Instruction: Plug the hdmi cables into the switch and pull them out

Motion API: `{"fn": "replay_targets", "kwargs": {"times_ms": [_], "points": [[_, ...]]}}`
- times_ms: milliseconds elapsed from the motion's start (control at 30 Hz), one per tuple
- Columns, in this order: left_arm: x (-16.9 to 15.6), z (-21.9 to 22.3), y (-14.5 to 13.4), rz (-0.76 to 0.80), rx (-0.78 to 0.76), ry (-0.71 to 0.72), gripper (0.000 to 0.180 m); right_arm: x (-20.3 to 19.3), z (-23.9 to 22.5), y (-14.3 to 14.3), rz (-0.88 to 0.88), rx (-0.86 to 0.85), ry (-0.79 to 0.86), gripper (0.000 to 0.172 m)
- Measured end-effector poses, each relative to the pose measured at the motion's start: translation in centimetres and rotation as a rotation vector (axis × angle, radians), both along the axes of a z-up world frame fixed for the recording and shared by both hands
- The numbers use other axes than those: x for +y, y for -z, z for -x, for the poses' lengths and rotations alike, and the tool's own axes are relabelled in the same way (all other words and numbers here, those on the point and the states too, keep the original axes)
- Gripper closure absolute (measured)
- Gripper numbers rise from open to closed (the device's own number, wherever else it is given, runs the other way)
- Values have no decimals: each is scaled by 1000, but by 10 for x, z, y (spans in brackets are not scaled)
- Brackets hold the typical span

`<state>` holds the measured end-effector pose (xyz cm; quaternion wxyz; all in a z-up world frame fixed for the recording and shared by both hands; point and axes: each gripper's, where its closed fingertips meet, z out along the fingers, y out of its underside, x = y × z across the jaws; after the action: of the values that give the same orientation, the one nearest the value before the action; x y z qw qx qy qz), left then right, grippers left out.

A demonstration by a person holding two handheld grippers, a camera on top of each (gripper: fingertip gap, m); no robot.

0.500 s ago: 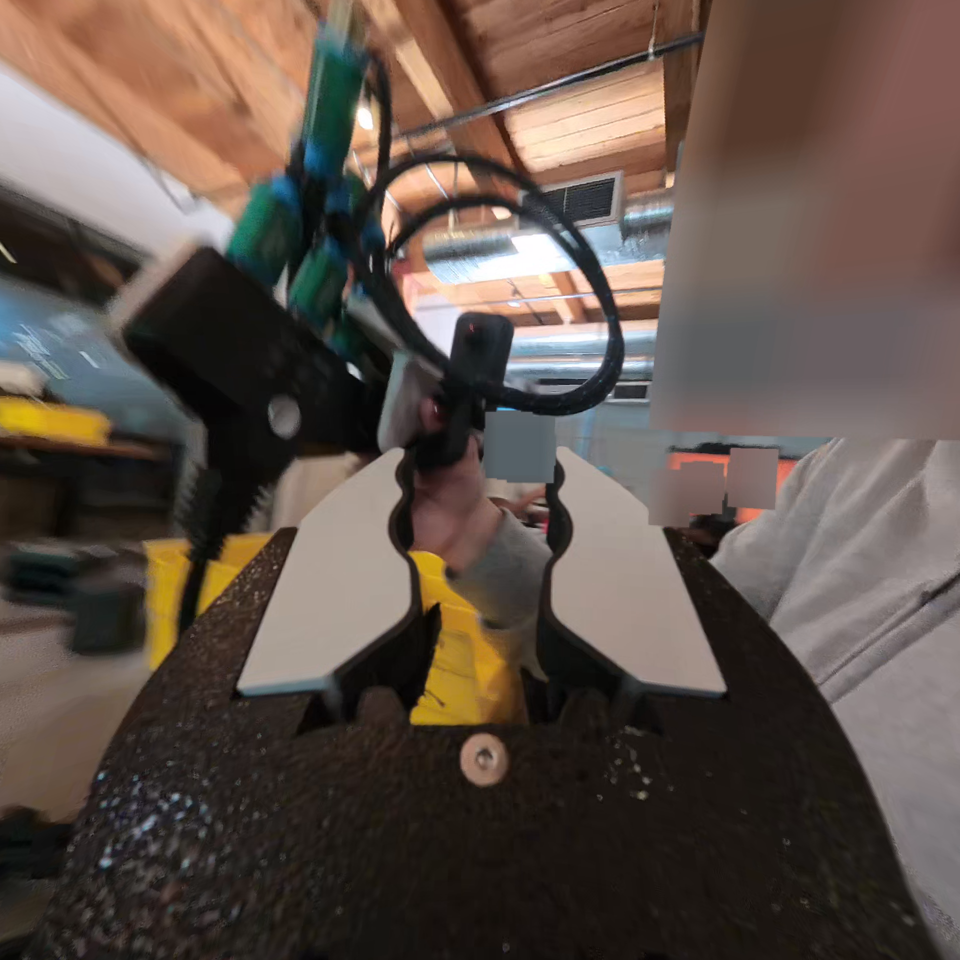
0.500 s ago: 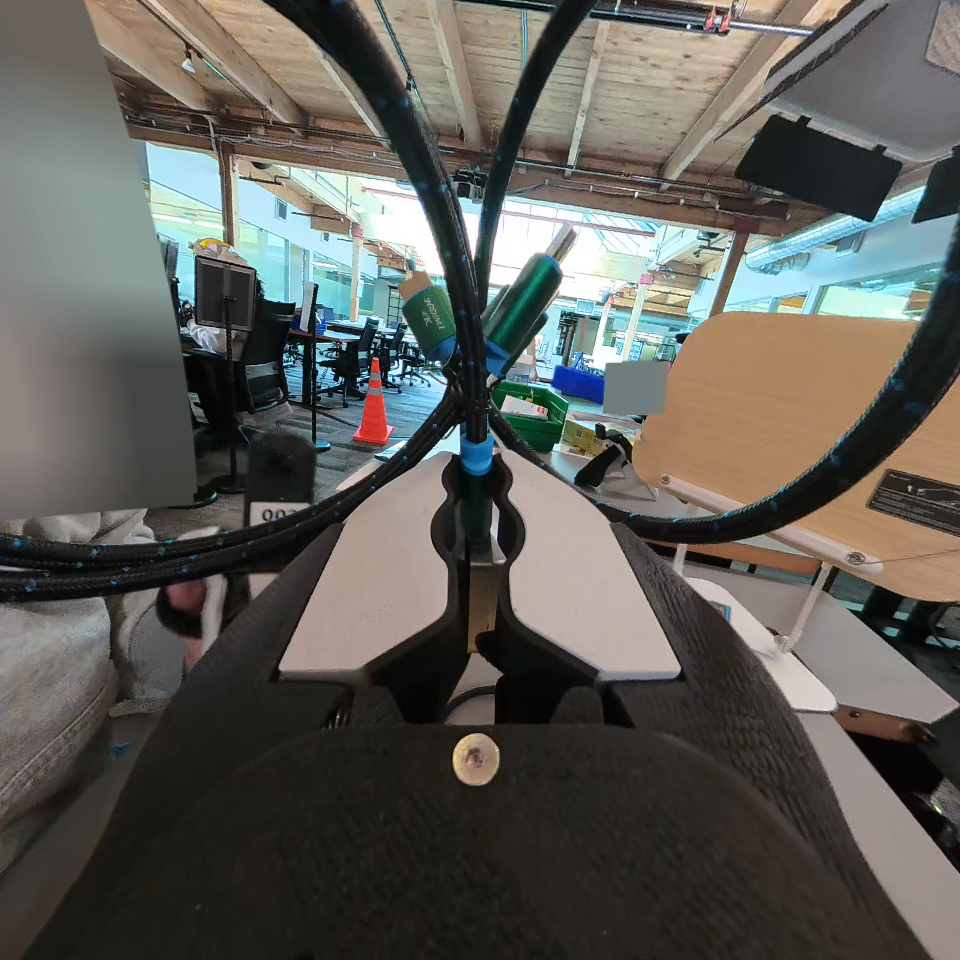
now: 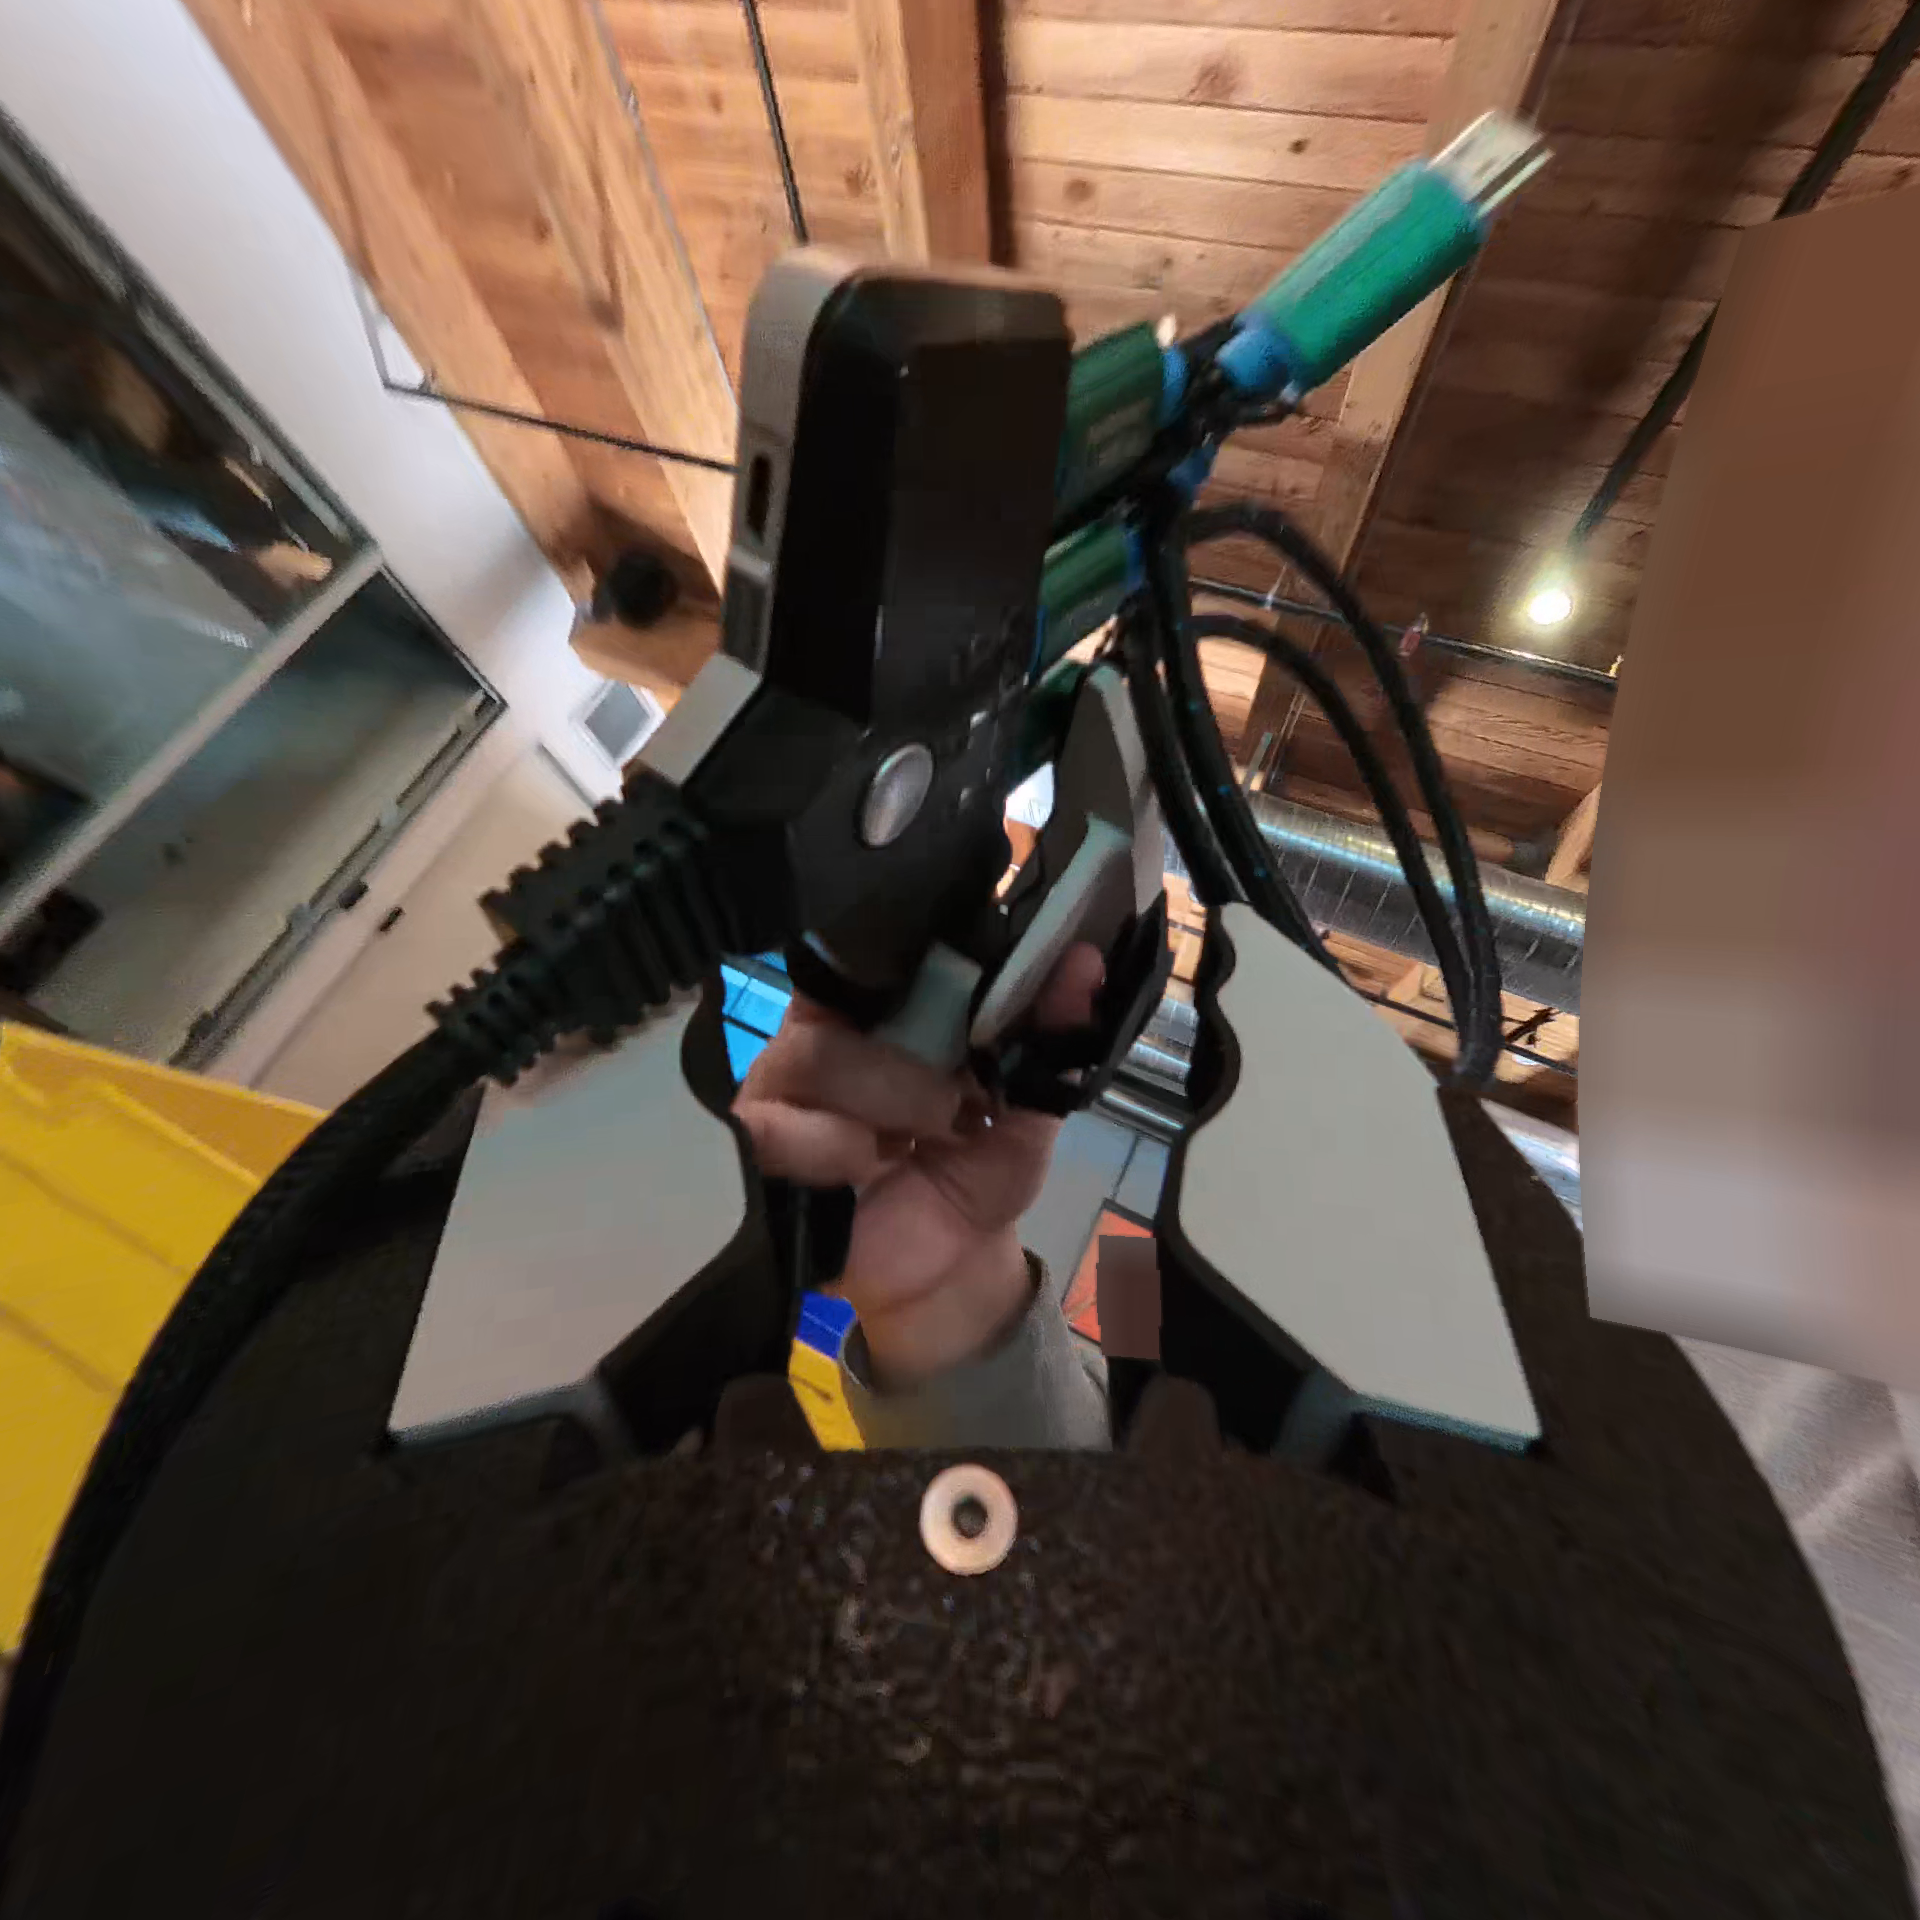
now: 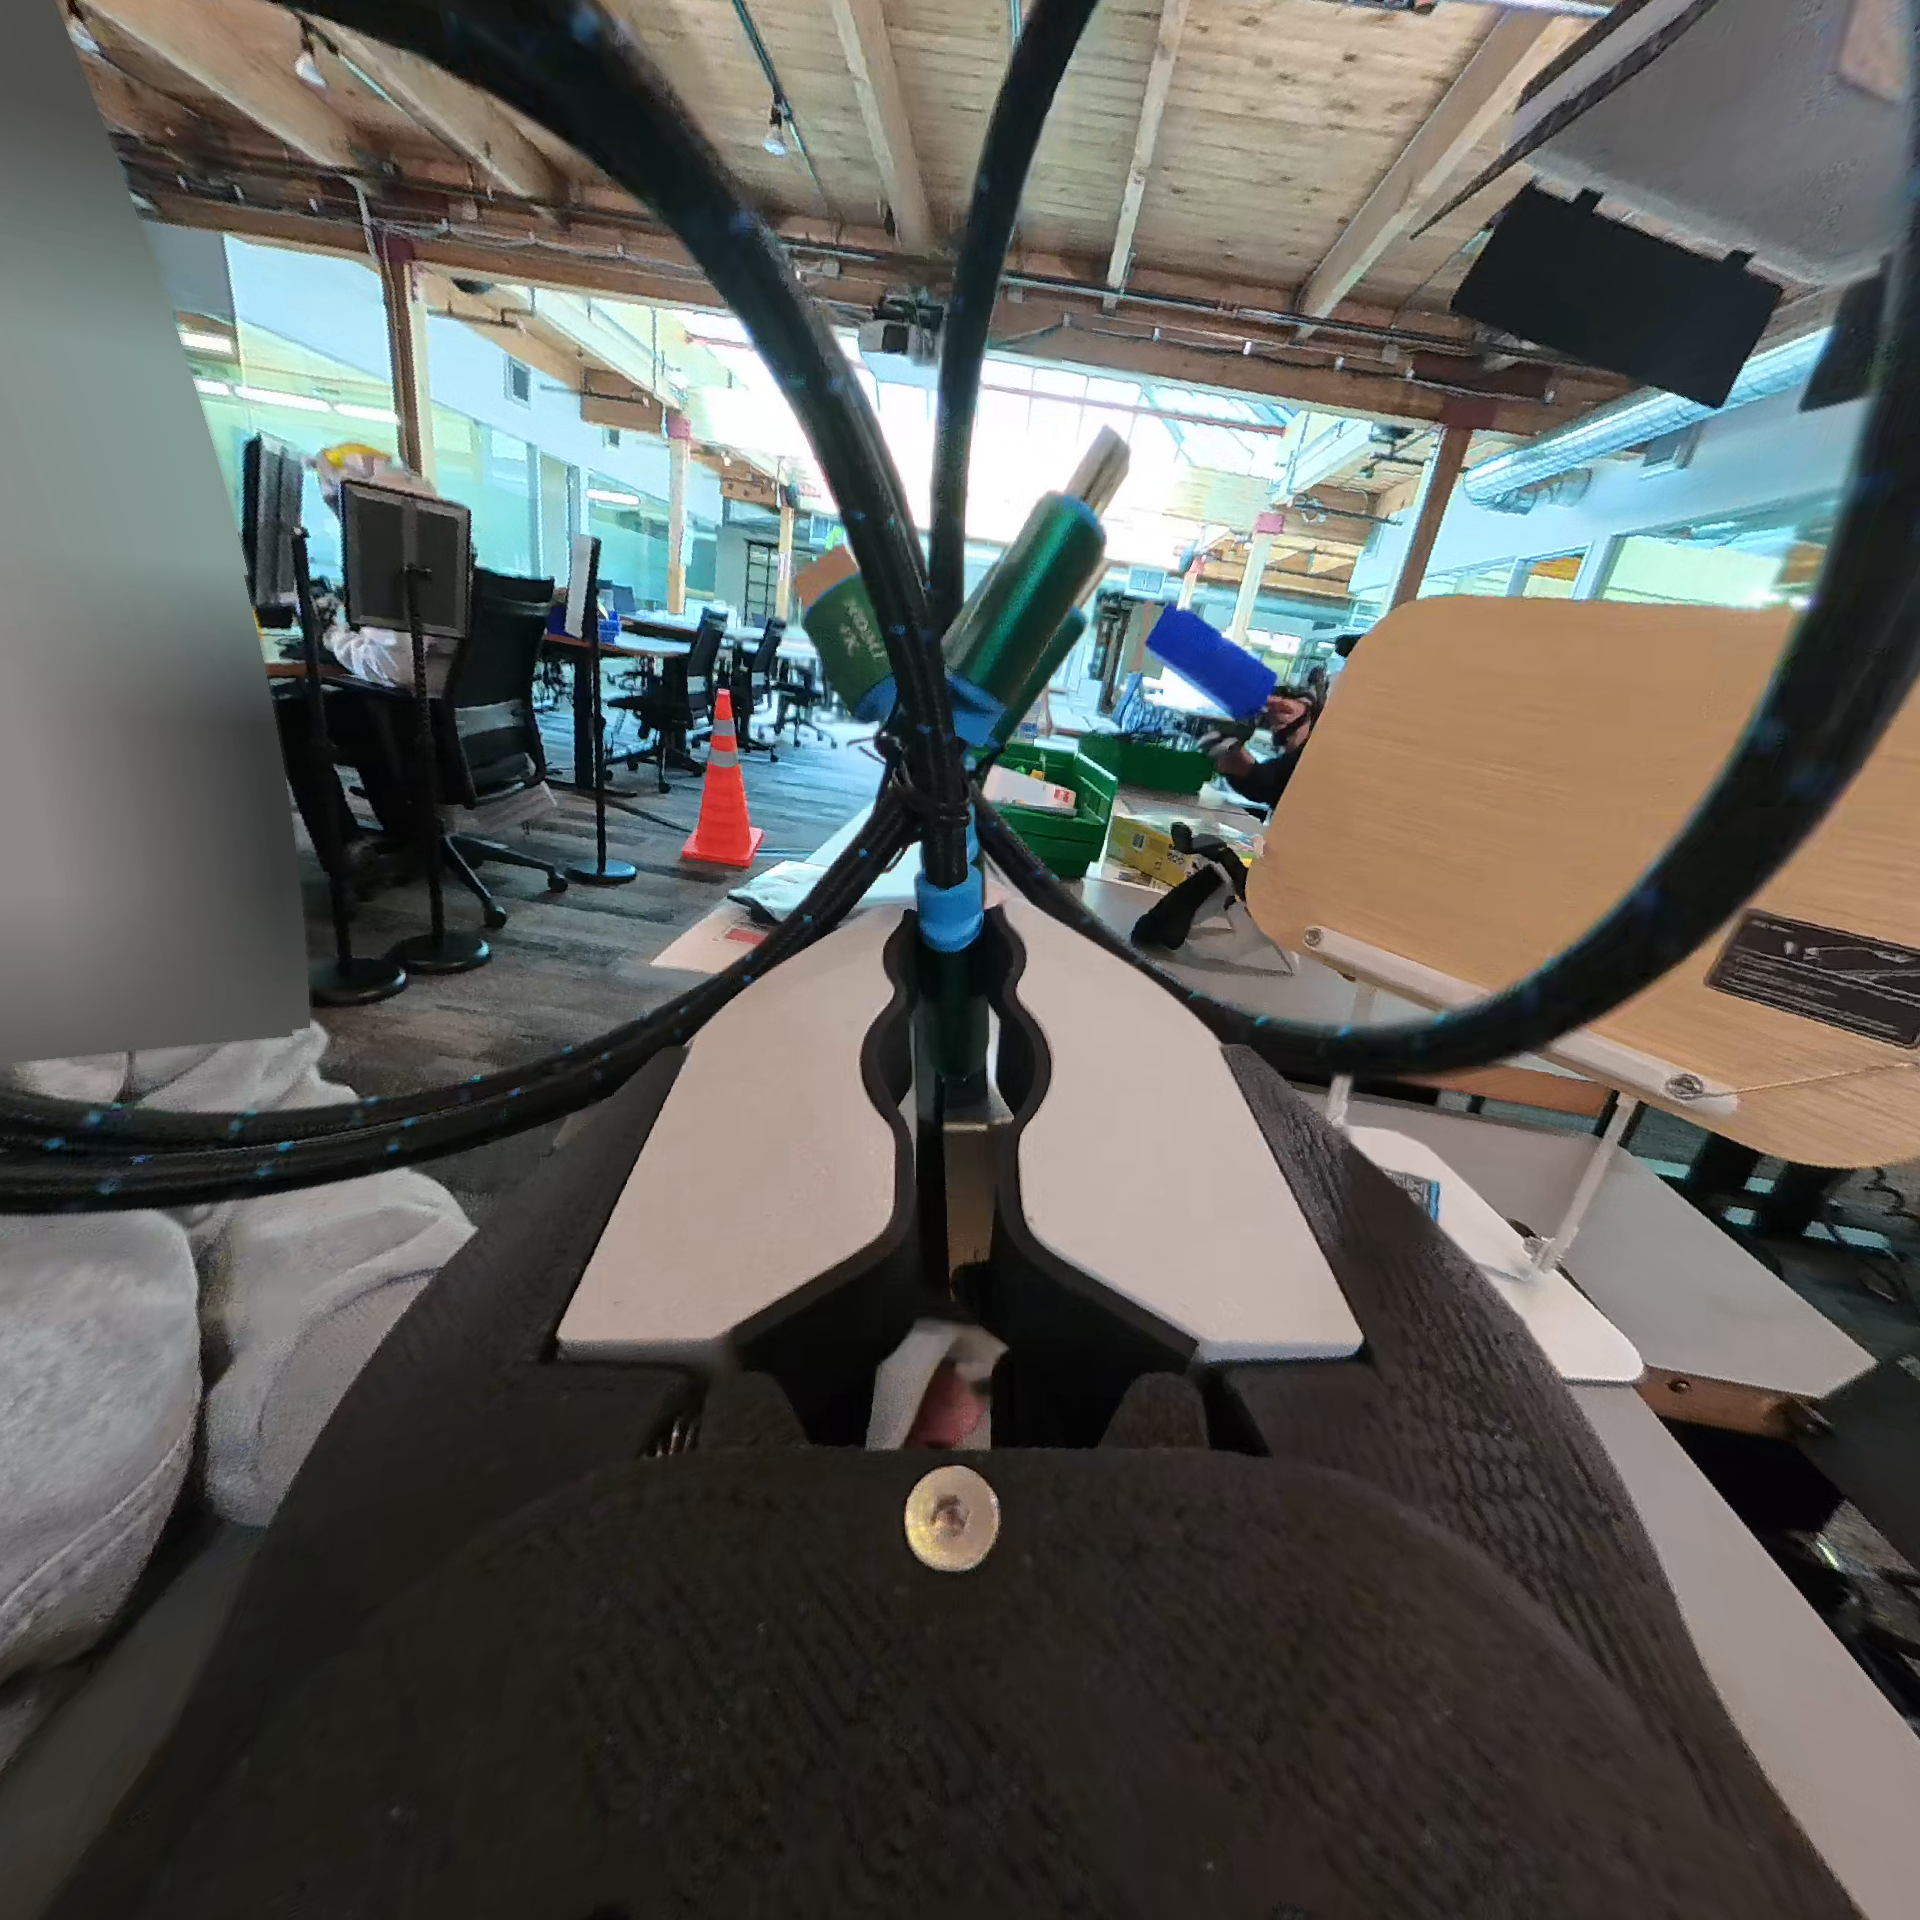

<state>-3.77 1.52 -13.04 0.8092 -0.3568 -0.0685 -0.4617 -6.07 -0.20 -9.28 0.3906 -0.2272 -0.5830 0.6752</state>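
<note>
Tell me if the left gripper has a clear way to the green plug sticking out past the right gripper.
Probably not head-on: the left gripper is open, but the right gripper stands between it and the green plug, up to its right.

A white table [image 4: 1704, 1309] stood at the right, carrying a tilted wooden board on a clear stand [image 4: 1558, 831]. Farther back along it lay green bins [image 4: 1070, 805], a yellow box [image 4: 1143, 842] and papers [image 4: 779, 894].
</note>
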Motion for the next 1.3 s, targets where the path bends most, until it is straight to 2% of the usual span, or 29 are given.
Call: {"fn": "replay_targets", "kwargs": {"times_ms": [133,333,467,600,700,833,1067,1233,1300], "points": [[-5,18,-19,-52,32,-112,97,8,-2,-9,71,27,12,161],[-26,30,-56,-226,33,-168,106,14,-7,-19,213,51,-56,161],[-26,29,-74,-251,100,-244,115,14,-12,-25,278,71,-110,161],[-24,23,-88,-261,174,-263,129,13,-22,-31,302,100,-167,160],[-18,17,-92,-240,218,-245,141,13,-30,-37,314,131,-207,160],[-8,5,-91,-174,301,-259,140,9,-35,-36,263,138,-216,161],[-24,5,-95,-253,272,-256,148,-4,-38,-34,243,166,-270,160],[-25,5,-94,-185,407,-330,154,-3,-30,-21,156,76,-216,162],[-27,5,-92,-167,474,-384,154,2,-27,-10,89,14,-183,155]]}}
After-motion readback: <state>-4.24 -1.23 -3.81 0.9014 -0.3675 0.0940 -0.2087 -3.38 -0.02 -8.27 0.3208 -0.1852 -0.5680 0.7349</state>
